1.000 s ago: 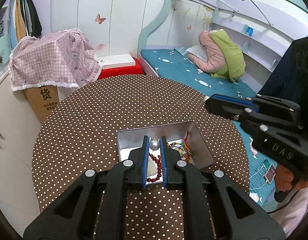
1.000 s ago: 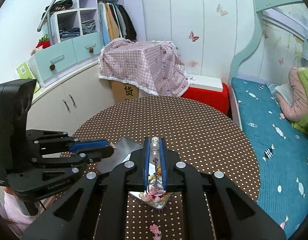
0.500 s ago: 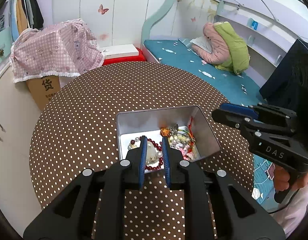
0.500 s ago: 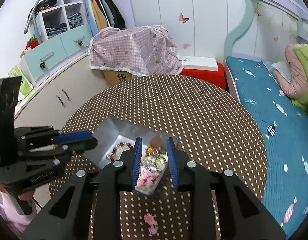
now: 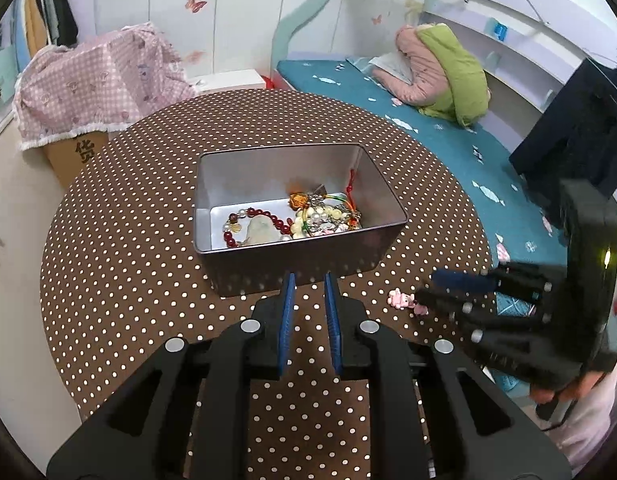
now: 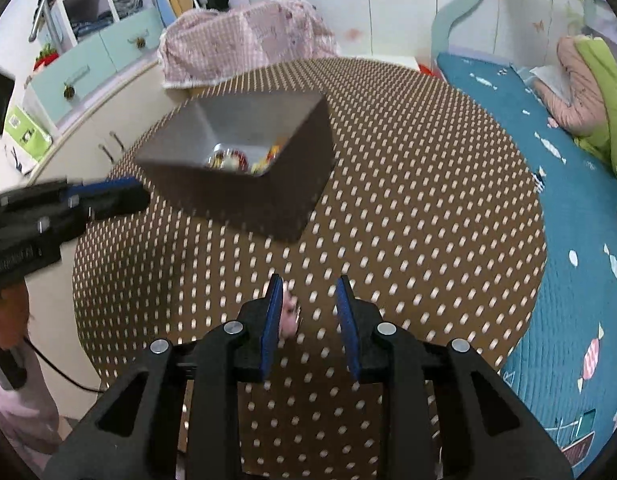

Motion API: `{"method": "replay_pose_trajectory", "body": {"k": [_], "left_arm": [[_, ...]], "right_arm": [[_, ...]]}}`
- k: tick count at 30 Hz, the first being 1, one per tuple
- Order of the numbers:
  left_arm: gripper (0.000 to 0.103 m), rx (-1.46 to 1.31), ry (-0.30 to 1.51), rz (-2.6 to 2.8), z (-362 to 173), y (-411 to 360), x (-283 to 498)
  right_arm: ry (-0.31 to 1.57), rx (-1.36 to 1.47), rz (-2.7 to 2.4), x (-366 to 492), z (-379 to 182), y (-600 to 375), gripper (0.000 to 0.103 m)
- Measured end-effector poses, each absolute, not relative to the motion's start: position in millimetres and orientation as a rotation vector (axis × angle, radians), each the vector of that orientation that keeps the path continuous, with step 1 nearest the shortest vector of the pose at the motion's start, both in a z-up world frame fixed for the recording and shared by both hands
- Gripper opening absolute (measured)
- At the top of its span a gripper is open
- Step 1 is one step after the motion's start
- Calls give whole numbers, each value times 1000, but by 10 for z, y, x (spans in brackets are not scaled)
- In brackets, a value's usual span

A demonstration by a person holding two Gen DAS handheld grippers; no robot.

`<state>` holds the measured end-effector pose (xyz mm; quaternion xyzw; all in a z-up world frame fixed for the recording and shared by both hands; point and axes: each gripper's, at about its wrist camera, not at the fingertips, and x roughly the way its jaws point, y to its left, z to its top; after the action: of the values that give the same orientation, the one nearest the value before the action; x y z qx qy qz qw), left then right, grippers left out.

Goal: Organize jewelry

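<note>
A silver metal box (image 5: 300,264) stands on the round brown polka-dot table (image 5: 120,240). It holds a dark red bead bracelet (image 5: 264,216), a pale stone (image 5: 260,232) and a tangle of bead and cord jewelry (image 5: 324,212). My left gripper (image 5: 308,284) is open and empty just in front of the box's near wall. My right gripper (image 6: 308,296) is open, low over the table, with a small pink flower piece (image 6: 288,314) lying between its fingers next to the left pad. That pink piece (image 5: 400,299) also shows in the left wrist view by the right gripper's fingertips (image 5: 448,280). The box (image 6: 244,184) shows blurred in the right wrist view.
The table's near edge is close under both grippers. A bed with a teal sheet (image 6: 568,200) lies to the right. White cabinets (image 6: 88,120) and a pink checked cloth over a cardboard box (image 5: 88,84) stand behind the table.
Both grippers have opened and pulled back out of the box. The beads the left gripper held now lie in the box. The right gripper dropped to the table around the pink piece.
</note>
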<state>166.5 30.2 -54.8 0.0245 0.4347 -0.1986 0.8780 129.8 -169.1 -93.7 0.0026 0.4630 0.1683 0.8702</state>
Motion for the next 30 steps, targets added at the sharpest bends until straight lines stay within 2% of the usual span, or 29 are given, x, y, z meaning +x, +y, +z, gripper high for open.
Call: {"method": "replay_pose_trajectory", "body": {"k": [3,7,9,11,12,17,19,21,30], "left_arm": [[48,16,894,-387,-486,416,1685],[48,6,851,-325,-367,590,1774],[48,-5,851,-296,-346,662,1890],[47,-11,866,-262,-364,699,2020],[47,-9,877,-243,-392,709,2092],[28,-10,947,-206,-542,702,2385],[14,-6,969,-197,-607,686,2443],[7,-14,998,-216,-655,667,2487],[7,2,995,-206,-673,639,2426]], "right_arm": [[976,-22,349,1281,-970,-1626,26],[961,-81,337,1219,-1015,-1560,27],[961,-97,324,1225,-1011,-1555,24],[961,-109,307,1230,-1022,-1568,12],[962,-100,312,1239,-1021,-1579,11],[965,-71,300,1277,-1020,-1676,11],[955,-54,300,1291,-985,-1710,11],[936,-50,289,1321,-908,-1755,11],[765,-76,295,1487,-293,-1696,11]]}}
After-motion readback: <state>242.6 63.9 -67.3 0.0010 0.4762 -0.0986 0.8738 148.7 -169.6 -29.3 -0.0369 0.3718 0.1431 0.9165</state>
